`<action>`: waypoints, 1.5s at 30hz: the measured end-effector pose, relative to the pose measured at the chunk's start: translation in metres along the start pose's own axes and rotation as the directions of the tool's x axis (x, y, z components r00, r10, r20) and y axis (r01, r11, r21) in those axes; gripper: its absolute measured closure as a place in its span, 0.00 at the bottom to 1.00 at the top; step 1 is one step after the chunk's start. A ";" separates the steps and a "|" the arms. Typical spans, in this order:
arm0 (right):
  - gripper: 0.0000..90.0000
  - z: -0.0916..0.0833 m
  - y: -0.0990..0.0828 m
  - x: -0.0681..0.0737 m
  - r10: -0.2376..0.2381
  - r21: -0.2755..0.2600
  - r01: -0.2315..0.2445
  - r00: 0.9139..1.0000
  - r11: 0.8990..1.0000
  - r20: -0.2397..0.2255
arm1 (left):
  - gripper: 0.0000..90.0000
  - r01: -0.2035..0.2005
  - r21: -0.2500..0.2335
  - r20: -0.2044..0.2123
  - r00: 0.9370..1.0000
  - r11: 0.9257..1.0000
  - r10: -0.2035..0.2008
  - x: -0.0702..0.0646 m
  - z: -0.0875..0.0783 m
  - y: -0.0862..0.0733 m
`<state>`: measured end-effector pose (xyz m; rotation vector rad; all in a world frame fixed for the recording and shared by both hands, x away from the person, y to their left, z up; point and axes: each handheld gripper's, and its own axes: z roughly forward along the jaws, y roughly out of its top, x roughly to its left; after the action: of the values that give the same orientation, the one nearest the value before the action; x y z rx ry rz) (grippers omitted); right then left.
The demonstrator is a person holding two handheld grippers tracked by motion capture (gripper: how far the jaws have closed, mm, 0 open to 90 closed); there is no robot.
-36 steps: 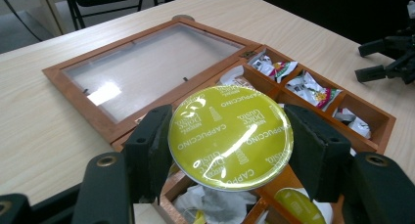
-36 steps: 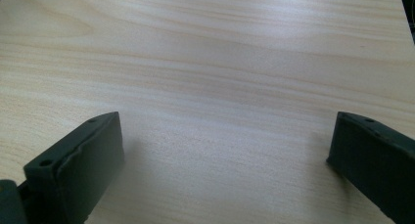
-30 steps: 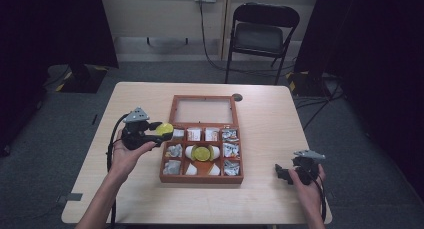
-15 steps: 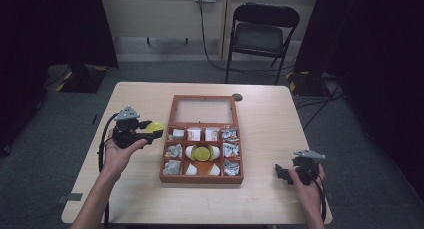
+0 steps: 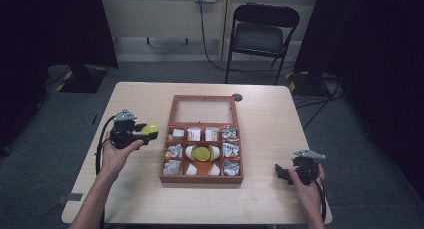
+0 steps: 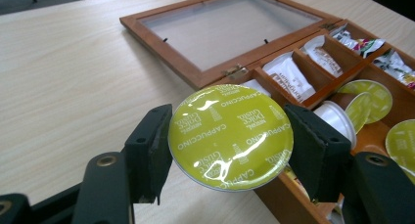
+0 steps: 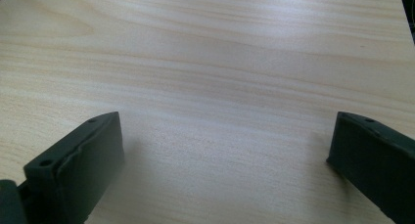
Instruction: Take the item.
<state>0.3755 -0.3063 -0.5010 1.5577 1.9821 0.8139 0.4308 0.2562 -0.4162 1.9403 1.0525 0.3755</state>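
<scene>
My left gripper (image 5: 148, 134) (image 6: 230, 136) is shut on a coffee capsule (image 6: 230, 136) (image 5: 150, 129) with a yellow-green foil lid, both pads pressing its rim. It hovers over the table just left of the open wooden box (image 5: 202, 176). The box (image 6: 274, 194) has several compartments with sachets (image 6: 288, 75) and more capsules (image 5: 202, 152). Its glass lid (image 5: 202, 110) (image 6: 230, 26) lies flat behind it. My right gripper (image 5: 280, 174) (image 7: 225, 160) rests near the table's front right corner, jaws wide apart over bare wood.
The light wooden table (image 5: 140, 199) has free room on both sides of the box. A small dark disc (image 5: 237, 97) lies behind the box's lid. A black folding chair (image 5: 262, 34) stands beyond the far edge.
My left gripper has carried the capsule left, away from the box, and a little lower. The right gripper has stayed put.
</scene>
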 end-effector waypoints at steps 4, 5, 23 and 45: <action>0.00 0.000 0.000 0.000 0.000 0.000 0.000 1.000 1.000 0.000 | 0.42 0.012 0.017 -0.004 1.000 1.000 -0.012 0.003 0.005 -0.005; 0.00 0.000 0.000 0.000 0.000 0.000 0.000 1.000 1.000 0.000 | 0.42 0.014 0.030 -0.013 1.000 0.999 -0.013 0.005 0.009 -0.008; 0.00 0.000 0.000 0.000 0.000 0.000 0.000 1.000 1.000 0.000 | 0.42 0.012 0.128 -0.038 0.999 0.992 -0.007 0.013 0.036 -0.027; 0.00 0.000 0.000 0.000 -0.001 0.002 0.001 1.000 1.000 0.000 | 0.42 0.012 0.187 -0.049 0.999 0.982 -0.003 0.013 0.050 -0.035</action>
<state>0.3754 -0.3064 -0.5008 1.5575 1.9842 0.8122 0.4503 0.2481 -0.4750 2.1022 1.1615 0.3303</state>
